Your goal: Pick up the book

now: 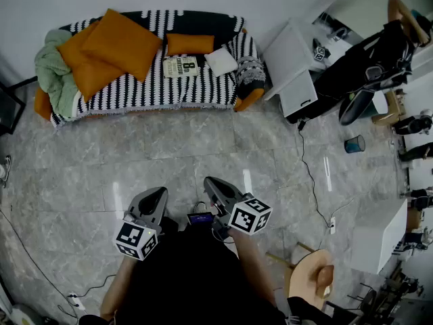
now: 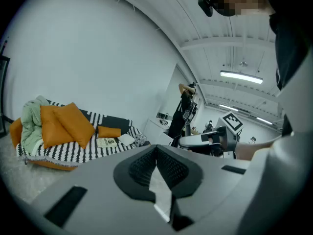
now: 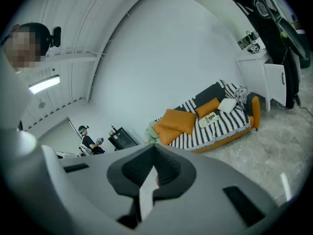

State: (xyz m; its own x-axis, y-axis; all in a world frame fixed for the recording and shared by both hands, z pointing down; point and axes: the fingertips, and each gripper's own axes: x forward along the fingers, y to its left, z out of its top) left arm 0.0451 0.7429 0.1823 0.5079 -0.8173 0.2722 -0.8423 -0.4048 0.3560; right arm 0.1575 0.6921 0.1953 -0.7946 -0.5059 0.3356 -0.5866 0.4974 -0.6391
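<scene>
Two grippers are held close in front of the person's dark-clad torso, low in the head view. Both point forward across the grey marble floor (image 1: pixel 203 147) toward the sofa (image 1: pixel 155 93) and tip slightly downward. The left gripper (image 1: pixel 154 198) sits a little nearer the body, and the right gripper (image 1: pixel 213 188) reaches slightly further ahead. They lie side by side but do not touch. Each carries its marker cube at the rear, next to the person's forearms.

In its own view, each gripper has its dark ribbed pads brought together at the tips with nothing between them. Both are clenched and empty.

The book (image 1: pixel 180 66) lies flat on the sofa's black-and-white striped seat cover, well away from both grippers. Its cover is pale cream with dark print, which is too small to read. It sits just in front of a small orange cushion (image 1: pixel 190 44) that leans on the backrest. A white cushion (image 1: pixel 221 61) is just to its right, and two large orange cushions (image 1: pixel 118 46) are to its left. A pale green blanket (image 1: pixel 57 73) is bunched at the sofa's far left end.
</scene>
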